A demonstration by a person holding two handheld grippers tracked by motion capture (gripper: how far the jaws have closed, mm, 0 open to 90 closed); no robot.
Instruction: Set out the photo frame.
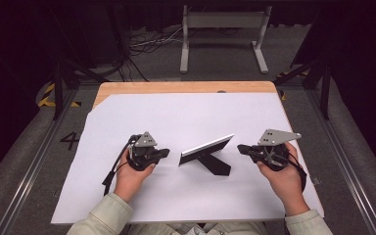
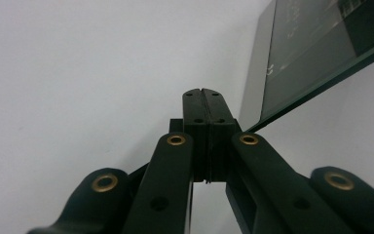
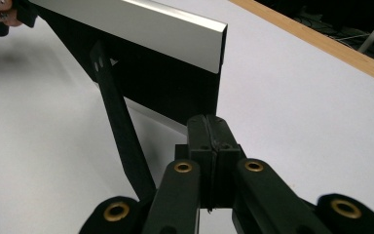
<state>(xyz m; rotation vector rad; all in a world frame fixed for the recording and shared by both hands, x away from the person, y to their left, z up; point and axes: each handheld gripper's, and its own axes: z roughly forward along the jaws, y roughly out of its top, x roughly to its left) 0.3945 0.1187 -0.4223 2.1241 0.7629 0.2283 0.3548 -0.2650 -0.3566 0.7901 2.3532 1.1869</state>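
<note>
Sleeves: pale, soft cloth on both forearms, coming in at the bottom edge of the high view.
Left gripper (image 1: 165, 153): matte black hard plastic with brass-ringed pivots and a flat grey three-cornered plate on top; in the left gripper view its two black jaws lie pressed flat together with nothing between them, clenched on air.
Right gripper (image 1: 241, 147): same black body, brass rings and grey plate; in the right gripper view its jaws meet face to face, clenched and empty, tips just before the frame's near lower corner.
Picture frame (image 1: 206, 149): thin rectangular panel with a smooth, silvery metallic edge and a dark back, standing tilted on the white sheet between the two grippers, near each.
Frame front (image 2: 316, 44): glossy dark glass, faintly reflecting, seen slanted at the right of the left gripper view, just beside the closed jaw tips.
Stand leg (image 3: 119, 131): flat black strip, matte, running from the frame's back down to the sheet.
White sheet (image 1: 176, 112): smooth, plain, matte, covering most of the tabletop, one far corner cut off.
Table (image 1: 176, 87): light wood with a visible grain, showing as a band along the far edge.
Floor: grey, coarse carpet-like surface with metal rails on both sides.
</note>
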